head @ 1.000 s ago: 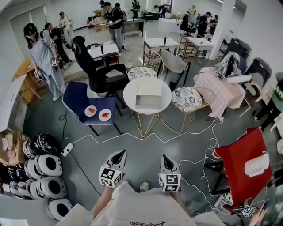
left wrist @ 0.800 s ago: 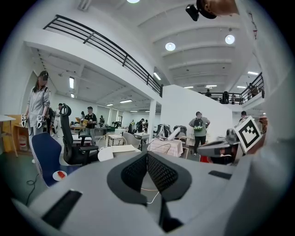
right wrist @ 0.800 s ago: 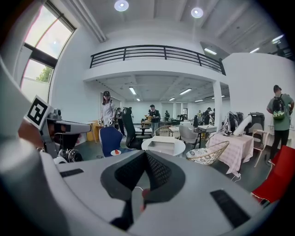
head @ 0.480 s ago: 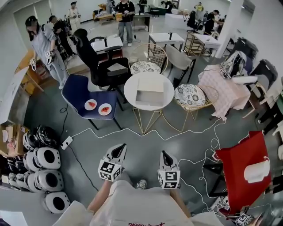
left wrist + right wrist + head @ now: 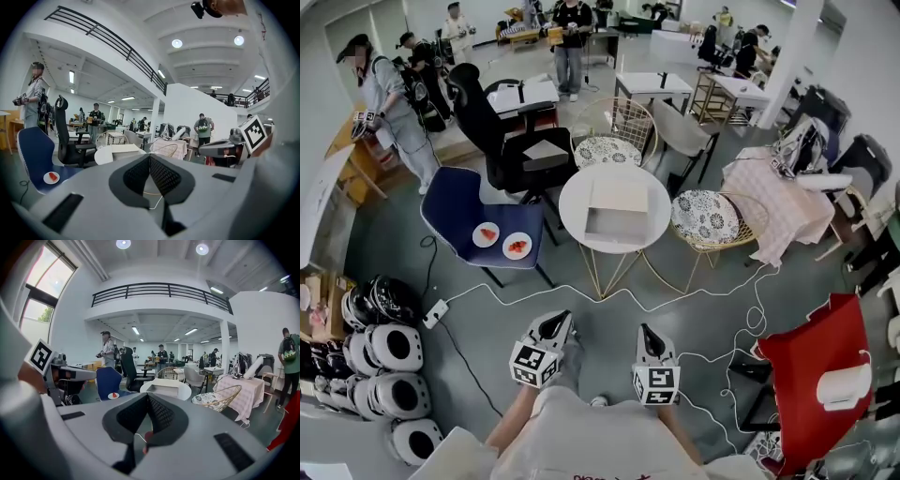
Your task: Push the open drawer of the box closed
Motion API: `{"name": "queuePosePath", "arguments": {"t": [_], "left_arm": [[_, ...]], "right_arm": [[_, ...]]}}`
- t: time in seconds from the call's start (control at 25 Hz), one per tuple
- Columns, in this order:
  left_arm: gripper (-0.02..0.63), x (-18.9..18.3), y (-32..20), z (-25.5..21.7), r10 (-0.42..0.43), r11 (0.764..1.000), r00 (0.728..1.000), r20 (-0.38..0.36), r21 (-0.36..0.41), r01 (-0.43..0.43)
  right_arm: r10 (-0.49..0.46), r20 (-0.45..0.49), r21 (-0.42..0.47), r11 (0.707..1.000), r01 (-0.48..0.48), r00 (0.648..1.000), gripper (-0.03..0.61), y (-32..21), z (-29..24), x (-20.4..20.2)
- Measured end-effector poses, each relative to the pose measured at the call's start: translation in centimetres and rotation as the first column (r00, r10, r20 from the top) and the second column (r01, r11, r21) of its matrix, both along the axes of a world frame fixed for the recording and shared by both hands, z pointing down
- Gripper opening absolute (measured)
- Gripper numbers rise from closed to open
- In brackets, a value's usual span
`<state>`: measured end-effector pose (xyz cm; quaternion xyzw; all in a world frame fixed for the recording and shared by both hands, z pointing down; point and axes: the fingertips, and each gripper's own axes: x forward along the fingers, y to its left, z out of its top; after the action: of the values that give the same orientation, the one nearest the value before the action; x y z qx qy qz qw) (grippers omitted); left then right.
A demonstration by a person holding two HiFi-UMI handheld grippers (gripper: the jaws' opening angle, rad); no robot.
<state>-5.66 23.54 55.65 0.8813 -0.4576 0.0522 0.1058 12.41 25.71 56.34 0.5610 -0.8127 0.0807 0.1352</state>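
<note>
Left gripper: your jaws are pressed together, nothing in them | Right gripper: clenched too, empty | Box: well ahead of both grippers on the round table, its drawer pulled out toward you

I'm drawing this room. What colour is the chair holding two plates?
The chair is dark blue, clearest in the head view.

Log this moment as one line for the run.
drawer: open | box: on round table | left gripper: jaws shut, empty | right gripper: jaws shut, empty | contact: none
</note>
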Motion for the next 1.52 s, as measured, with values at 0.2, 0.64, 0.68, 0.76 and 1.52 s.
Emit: {"name": "queuePosePath", "arguments": {"t": [0.2,0.64,0.68,0.76,1.52], "left_arm": [[0.014,0.1,-7.4,0.6,0.052,0.999,0.999,0.001,-0.011,-0.052],[0.013,-1.0,-23.6,-1.0,0.158,0.987,0.987,-0.011,-0.018,-0.158],[0.013,-1.1,-24.8,-1.1,0.167,0.986,0.986,-0.01,-0.02,-0.167],[0.014,-1.5,-27.4,-1.2,0.175,0.984,0.985,-0.011,-0.021,-0.175],[0.014,-3.4,-41.1,-0.8,0.248,0.968,0.968,-0.022,-0.021,-0.249]], "right_arm": [[0.029,0.017,-0.004,1.0,-0.029,0.999,0.015,-6.6,0.3,-0.8],[0.066,0.024,-0.048,0.997,-0.065,0.998,0.015,-22.8,-0.7,-4.6],[0.07,0.024,-0.047,0.997,-0.069,0.997,0.015,-24.1,-1.0,-4.8],[0.079,0.021,-0.046,0.996,-0.078,0.997,0.015,-26.6,-1.3,-5.3],[0.161,-0.022,-0.058,0.985,-0.162,0.987,0.015,-39.1,-0.7,-7.0]]}}
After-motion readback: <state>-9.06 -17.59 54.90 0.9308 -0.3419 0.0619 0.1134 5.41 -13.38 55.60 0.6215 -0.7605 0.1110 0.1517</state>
